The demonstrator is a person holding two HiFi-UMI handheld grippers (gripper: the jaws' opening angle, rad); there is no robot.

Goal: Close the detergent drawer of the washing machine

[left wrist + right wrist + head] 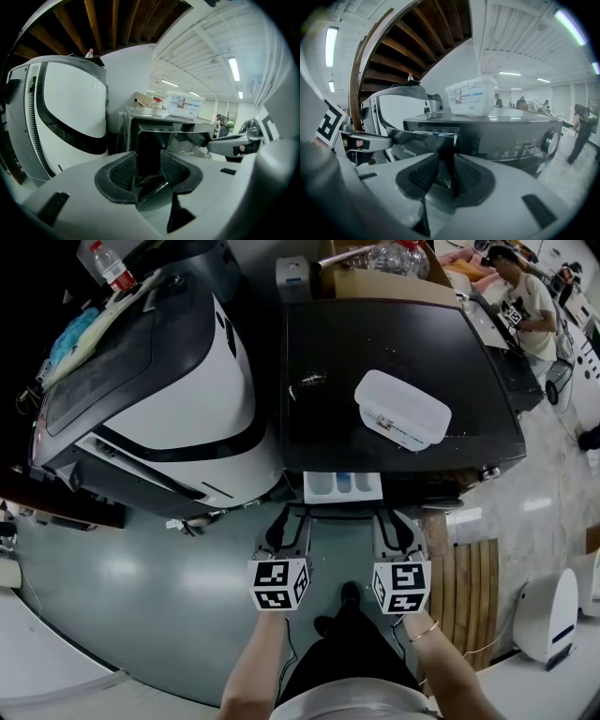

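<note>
The black washing machine (pixel 323 427) stands in front of me with its detergent drawer (pixel 342 486) pulled out, white compartments showing. Both grippers hover just short of the drawer's front. My left gripper (pixel 286 518) is open, nothing gripped, and the drawer's dark front (pixel 152 138) shows through its gap in the left gripper view (pixel 149 161). My right gripper (pixel 396 521) faces the drawer's right side. In the right gripper view its pads (pixel 446 168) stand a little apart, with the drawer's corner (pixel 443 140) seen beyond them, not pinched.
A white lidded box (pixel 403 409) lies on the washer's top. A white-and-black machine (pixel 169 399) stands at the left, a bottle (pixel 111 266) on it. A wooden slatted mat (pixel 464 587) and a white device (pixel 548 610) sit at the right. A person (pixel 525 301) stands beyond.
</note>
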